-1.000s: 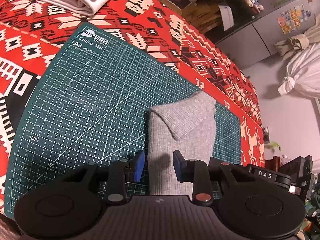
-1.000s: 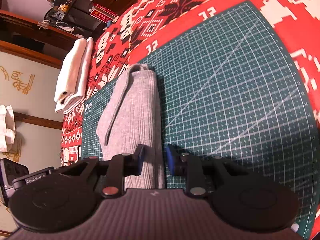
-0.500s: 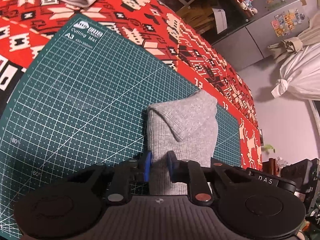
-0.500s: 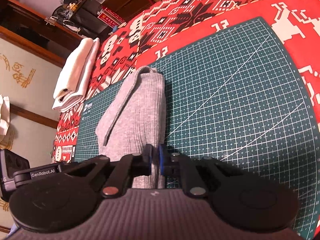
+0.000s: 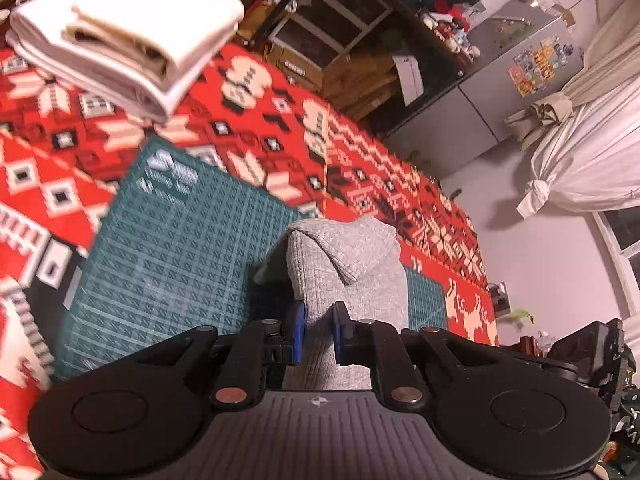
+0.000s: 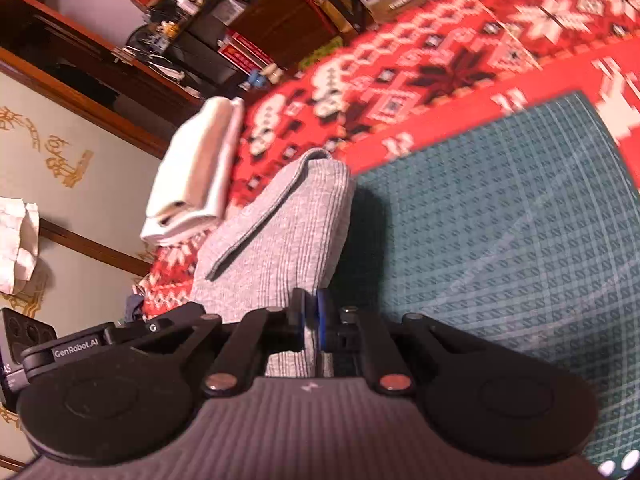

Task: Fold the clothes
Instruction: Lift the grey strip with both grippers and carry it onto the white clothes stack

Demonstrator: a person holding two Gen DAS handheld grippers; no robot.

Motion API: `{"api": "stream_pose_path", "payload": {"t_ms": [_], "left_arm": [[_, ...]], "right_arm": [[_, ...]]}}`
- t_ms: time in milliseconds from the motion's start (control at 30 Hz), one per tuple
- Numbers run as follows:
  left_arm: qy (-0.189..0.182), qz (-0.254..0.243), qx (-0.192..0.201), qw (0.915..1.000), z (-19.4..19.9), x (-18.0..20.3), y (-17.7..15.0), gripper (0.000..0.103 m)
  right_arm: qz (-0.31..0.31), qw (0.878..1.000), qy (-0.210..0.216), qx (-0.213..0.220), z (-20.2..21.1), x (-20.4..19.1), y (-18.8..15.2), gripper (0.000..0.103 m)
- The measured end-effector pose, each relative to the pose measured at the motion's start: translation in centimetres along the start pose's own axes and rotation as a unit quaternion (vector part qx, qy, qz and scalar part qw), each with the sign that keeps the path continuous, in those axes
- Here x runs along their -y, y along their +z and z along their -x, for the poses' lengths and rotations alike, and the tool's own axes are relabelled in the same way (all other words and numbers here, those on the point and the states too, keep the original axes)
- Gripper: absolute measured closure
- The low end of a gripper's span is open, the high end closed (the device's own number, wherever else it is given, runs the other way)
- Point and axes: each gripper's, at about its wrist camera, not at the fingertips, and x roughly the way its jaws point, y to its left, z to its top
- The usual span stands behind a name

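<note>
Over a red patterned cloth and green cutting mat, the left gripper and right gripper each pinch the folded grey garment, lifted clear.

The grey garment is a soft ribbed knit, matt. The green cutting mat looks like smooth plastic with a faint sheen. The red patterned tablecloth is woven cloth. The stacked white towels look thick and fluffy.
</note>
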Motion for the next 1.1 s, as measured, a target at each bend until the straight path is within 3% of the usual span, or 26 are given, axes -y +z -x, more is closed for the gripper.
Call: {"api": "stream_pose_path", "payload": {"t_ms": [200, 433, 633, 833, 1100], "left_arm": [[-0.004, -0.015, 0.042, 0.999, 4.1, -0.8, 4.7, 0.089], [0.011, -0.042, 0.08, 0.9958, 7.6, -2.8, 14.3, 0.089], [0.033, -0.079, 0.105, 0.9908, 7.6, -5.0, 22.6, 0.089], [0.044, -0.065, 0.095, 0.9924, 4.9, -9.5, 28.5, 0.089], [0.055, -0.038, 0.074, 0.995, 0.7, -14.2, 31.7, 0.09]], "right_arm": [[0.023, 0.999, 0.023, 0.02, -1.2, -5.9, 2.5, 0.097], [0.039, 0.997, 0.048, 0.055, -5.6, -15.2, 7.9, 0.097], [0.044, 0.995, 0.047, 0.081, -11.2, -22.1, 13.1, 0.097], [0.032, 0.996, 0.038, 0.08, -17.7, -24.4, 16.4, 0.097], [0.007, 0.998, 0.022, 0.056, -25.0, -23.6, 18.1, 0.097]]}}
